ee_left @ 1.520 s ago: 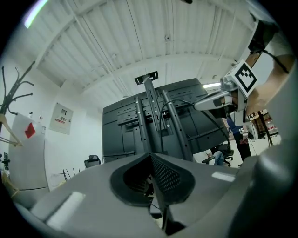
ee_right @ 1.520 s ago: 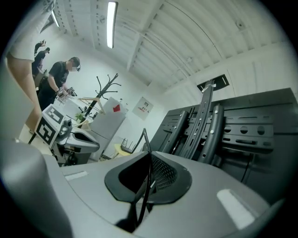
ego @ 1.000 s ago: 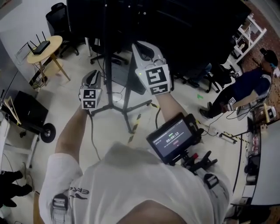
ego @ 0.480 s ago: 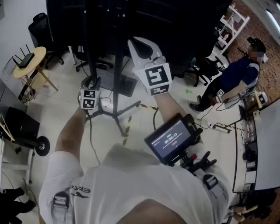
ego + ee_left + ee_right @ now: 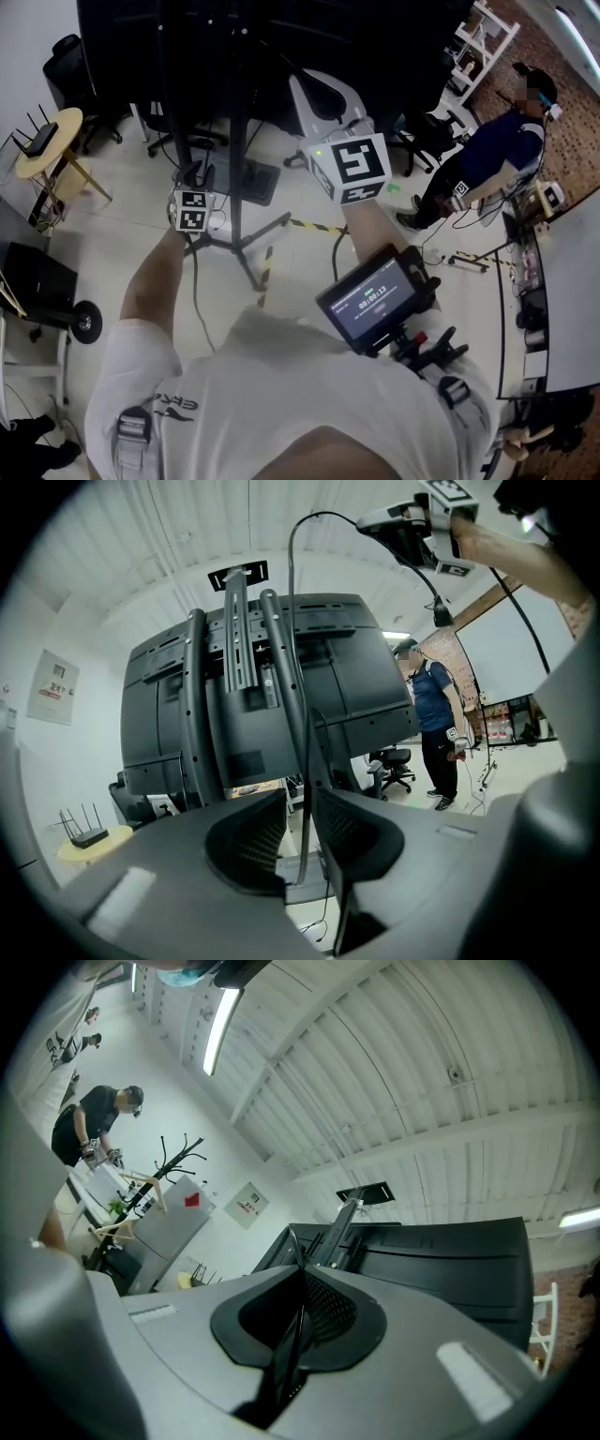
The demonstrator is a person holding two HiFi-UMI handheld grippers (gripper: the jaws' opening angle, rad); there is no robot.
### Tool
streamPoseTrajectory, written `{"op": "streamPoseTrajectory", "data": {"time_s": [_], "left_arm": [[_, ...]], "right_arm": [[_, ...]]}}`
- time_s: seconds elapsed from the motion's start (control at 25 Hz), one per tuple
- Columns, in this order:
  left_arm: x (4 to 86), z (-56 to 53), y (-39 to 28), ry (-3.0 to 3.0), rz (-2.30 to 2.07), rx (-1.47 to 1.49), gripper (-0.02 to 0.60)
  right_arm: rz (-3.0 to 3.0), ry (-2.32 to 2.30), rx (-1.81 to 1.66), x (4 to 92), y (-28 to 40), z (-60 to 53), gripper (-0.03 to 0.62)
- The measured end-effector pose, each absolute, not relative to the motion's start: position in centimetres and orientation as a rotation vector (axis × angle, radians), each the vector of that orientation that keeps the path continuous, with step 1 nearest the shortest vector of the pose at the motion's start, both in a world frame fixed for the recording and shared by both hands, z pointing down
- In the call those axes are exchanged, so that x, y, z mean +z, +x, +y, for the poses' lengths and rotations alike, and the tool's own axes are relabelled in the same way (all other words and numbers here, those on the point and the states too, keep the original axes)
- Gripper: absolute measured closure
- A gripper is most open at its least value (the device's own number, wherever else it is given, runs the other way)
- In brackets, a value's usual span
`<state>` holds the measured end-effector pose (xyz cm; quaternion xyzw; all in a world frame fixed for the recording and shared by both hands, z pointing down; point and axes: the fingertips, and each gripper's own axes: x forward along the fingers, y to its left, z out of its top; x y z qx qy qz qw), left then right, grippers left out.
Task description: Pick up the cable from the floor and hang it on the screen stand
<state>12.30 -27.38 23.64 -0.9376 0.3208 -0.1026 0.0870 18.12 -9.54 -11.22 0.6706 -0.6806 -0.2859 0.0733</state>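
The thin black cable (image 5: 292, 667) rises through the gap of my left gripper (image 5: 300, 827), arches over and ends in my right gripper (image 5: 412, 527), held high. The left jaws are open; they have just swung wide and eased in slightly, with the cable loose between them. In the head view the left gripper (image 5: 195, 178) sits low beside the black screen stand pole (image 5: 239, 150), and the right gripper (image 5: 307, 82) is raised in front of the screen. In its own view the right gripper (image 5: 302, 1302) is shut on the cable (image 5: 289, 1354), facing the screen's back (image 5: 441, 1251).
The stand's legs (image 5: 267, 230) spread over the floor by yellow-black tape (image 5: 267, 267). A round yellow table (image 5: 42, 141) with a router stands at left. Office chairs (image 5: 427, 136) and a person in blue (image 5: 487, 150) are at right. A small monitor (image 5: 375, 300) hangs at my chest.
The right gripper has risen and shifted right, nearer the camera. The left gripper has sunk a little beside the stand pole.
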Motion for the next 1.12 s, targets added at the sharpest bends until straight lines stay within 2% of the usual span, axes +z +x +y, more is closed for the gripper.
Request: {"op": "streamPoseTrajectory", "data": {"time_s": [0.24, 0.52, 1.12], "left_arm": [[24.0, -27.2, 13.5, -2.79, 0.933, -0.313, 0.503], [23.9, -25.0, 16.1, -2.779, 0.931, -0.348, 0.554], [20.9, -27.2, 13.2, -2.795, 1.051, -0.206, 0.557]], "right_arm": [[-2.007, 2.051, -0.874, -12.1, 19.4, -8.4, 0.569], [-2.002, 2.142, -0.856, -14.2, 25.0, -5.1, 0.569], [-1.953, 2.238, -0.81, -13.2, 28.6, -3.8, 0.568]]}}
